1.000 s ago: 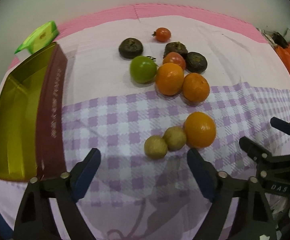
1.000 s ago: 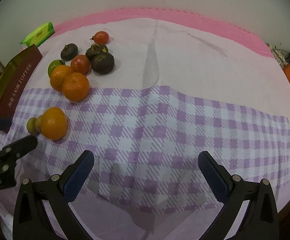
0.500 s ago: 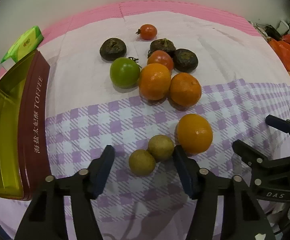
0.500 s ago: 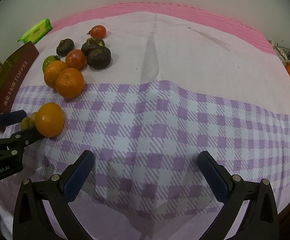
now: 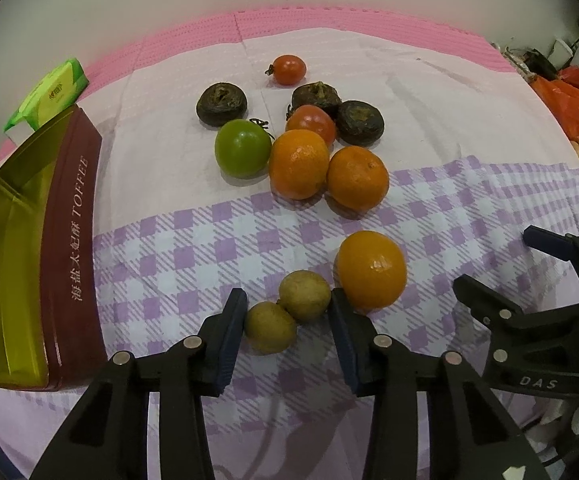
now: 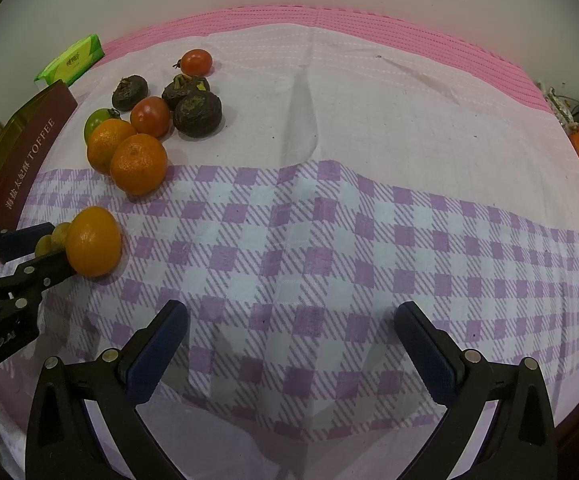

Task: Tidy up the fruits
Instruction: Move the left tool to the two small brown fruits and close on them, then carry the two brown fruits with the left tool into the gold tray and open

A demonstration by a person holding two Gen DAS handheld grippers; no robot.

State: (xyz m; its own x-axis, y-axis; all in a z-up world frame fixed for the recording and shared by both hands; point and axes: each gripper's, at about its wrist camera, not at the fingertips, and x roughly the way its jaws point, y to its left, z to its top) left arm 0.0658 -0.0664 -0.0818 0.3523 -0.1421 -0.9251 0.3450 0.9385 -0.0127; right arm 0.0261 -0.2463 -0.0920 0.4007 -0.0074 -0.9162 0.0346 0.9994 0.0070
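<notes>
Two small brown-yellow fruits (image 5: 289, 310) lie joined on the checked cloth, between the fingers of my left gripper (image 5: 287, 312), whose jaws stand close on either side; contact is unclear. An orange (image 5: 371, 269) sits just right of them. Further back lie two oranges (image 5: 299, 163), a green tomato (image 5: 242, 148), two red tomatoes (image 5: 289, 69) and dark wrinkled fruits (image 5: 221, 104). A gold-lined toffee tin (image 5: 29, 240) stands open at the left. My right gripper (image 6: 289, 344) is open and empty over bare cloth, right of the fruit.
A green tissue pack (image 5: 51, 94) lies behind the tin. Orange plastic bags (image 5: 577, 108) and clutter sit at the far right edge. A pink mat (image 6: 329, 16) runs along the wall at the back.
My left gripper has moved forward and down over the two small fruits and its jaws have narrowed around them. The right gripper has stayed open, shifting only slightly.
</notes>
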